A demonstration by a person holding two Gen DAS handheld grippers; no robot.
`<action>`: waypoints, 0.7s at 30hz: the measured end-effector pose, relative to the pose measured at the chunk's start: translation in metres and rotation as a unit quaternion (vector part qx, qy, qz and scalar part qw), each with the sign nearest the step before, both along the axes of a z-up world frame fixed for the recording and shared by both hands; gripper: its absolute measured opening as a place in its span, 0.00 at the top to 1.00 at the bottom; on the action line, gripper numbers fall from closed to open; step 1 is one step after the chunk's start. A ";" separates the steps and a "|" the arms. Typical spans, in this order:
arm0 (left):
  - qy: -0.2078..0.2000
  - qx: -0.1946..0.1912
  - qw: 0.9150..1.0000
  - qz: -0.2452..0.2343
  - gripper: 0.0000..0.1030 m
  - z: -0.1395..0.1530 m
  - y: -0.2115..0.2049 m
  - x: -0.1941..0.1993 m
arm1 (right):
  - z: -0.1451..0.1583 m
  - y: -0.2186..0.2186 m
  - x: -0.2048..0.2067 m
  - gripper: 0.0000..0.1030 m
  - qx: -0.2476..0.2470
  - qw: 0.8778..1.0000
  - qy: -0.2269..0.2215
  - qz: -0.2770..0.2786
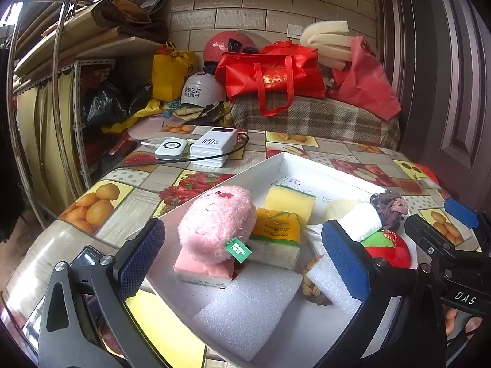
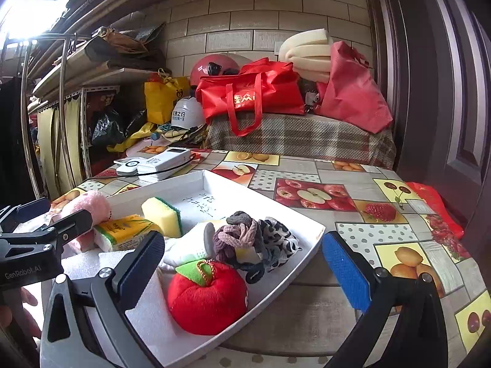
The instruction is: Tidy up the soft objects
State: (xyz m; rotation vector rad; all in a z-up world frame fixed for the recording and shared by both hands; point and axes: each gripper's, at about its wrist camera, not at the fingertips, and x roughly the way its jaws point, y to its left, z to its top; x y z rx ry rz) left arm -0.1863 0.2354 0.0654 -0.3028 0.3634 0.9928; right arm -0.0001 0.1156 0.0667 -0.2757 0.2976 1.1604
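Note:
A white tray (image 1: 276,161) on the fruit-print table holds the soft things. A pink plush toy (image 1: 216,224) lies on a pink tissue pack (image 1: 199,271), next to a yellow tissue pack (image 1: 277,233), a yellow sponge (image 1: 288,199) and white foam sheets (image 1: 245,306). My left gripper (image 1: 242,263) stands open around them, touching nothing. In the right wrist view a red plush apple (image 2: 207,296), knotted hair ties (image 2: 241,234), a rolled white cloth (image 2: 191,243) and a spotted scrunchie (image 2: 280,239) lie at the tray's (image 2: 310,243) near corner. My right gripper (image 2: 241,271) is open over the apple, holding nothing.
Two white power banks (image 1: 211,145) with a black cable sit at the table's far left. Behind the table a plaid-covered bench (image 1: 316,116) carries red bags (image 1: 270,75), helmets and foam. Shelves and a metal rack (image 1: 58,61) stand left, a dark door (image 2: 445,92) right.

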 end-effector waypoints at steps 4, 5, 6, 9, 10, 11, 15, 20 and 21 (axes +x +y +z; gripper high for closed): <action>0.004 0.005 1.000 -0.020 0.00 0.001 -0.016 0.004 | -0.001 -0.019 -0.003 0.00 -0.005 1.000 0.003 0.003; 0.006 0.003 1.000 -0.027 0.00 0.000 -0.020 0.006 | -0.002 -0.024 -0.003 0.00 -0.008 1.000 0.006 0.003; 0.009 0.002 0.999 -0.033 0.00 0.000 -0.023 0.008 | -0.003 -0.029 -0.003 0.00 -0.012 1.000 0.010 0.003; 0.018 0.007 0.999 -0.043 0.00 0.000 -0.033 0.013 | -0.004 -0.046 0.000 0.00 -0.019 1.000 0.023 -0.004; 0.020 0.010 0.999 -0.046 0.00 0.000 -0.036 0.015 | -0.005 -0.052 0.001 0.00 -0.022 0.999 0.025 -0.009; 0.022 0.011 0.998 -0.049 0.00 0.000 -0.039 0.016 | -0.006 -0.058 0.002 0.00 -0.026 0.999 0.028 -0.013; 0.029 0.018 0.997 -0.067 0.00 0.001 -0.057 0.021 | -0.006 -0.095 0.006 0.00 -0.013 0.999 0.044 -0.025; 0.030 0.044 0.994 -0.099 0.00 0.005 -0.083 0.027 | 0.001 -0.144 0.016 0.00 0.019 0.995 0.048 -0.080; 0.029 0.044 0.993 -0.108 0.00 0.005 -0.088 0.028 | 0.002 -0.154 0.021 0.00 0.025 0.993 0.053 -0.101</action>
